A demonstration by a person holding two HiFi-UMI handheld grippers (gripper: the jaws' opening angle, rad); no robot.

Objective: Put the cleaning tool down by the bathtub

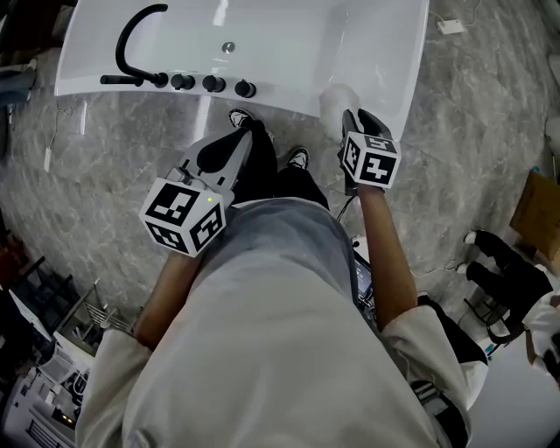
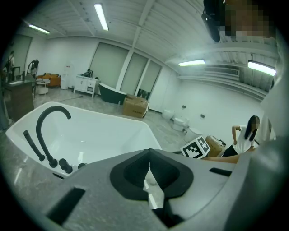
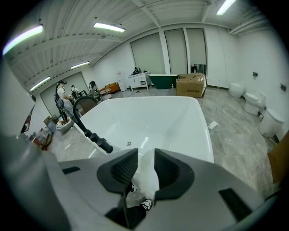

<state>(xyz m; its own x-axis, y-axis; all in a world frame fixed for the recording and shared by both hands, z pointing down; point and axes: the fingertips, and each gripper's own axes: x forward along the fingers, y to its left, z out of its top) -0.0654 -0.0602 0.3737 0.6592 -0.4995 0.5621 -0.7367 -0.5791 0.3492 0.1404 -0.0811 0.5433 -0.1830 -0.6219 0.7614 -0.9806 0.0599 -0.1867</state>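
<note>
The white bathtub (image 1: 306, 52) lies across the top of the head view, with a black curved faucet (image 1: 131, 44) and black knobs (image 1: 201, 83) on its near rim. My right gripper (image 1: 350, 118) is at the tub's near right rim, shut on a white cleaning tool (image 1: 335, 103). In the right gripper view the white cleaning tool (image 3: 145, 178) fills the gap between the dark pads of the right gripper (image 3: 145, 155), over the bathtub (image 3: 149, 117). My left gripper (image 1: 249, 131) hangs in front of the tub, shut and empty. In its own view the left gripper (image 2: 149, 153) shows tips that meet.
The holder's shoes (image 1: 297, 157) stand on grey marble floor just before the tub. A cardboard box (image 1: 535, 210) and another person's dark legs (image 1: 507, 271) are at the right. A small white item (image 1: 451, 26) lies on the floor beyond the tub's right end. Racks crowd the lower left.
</note>
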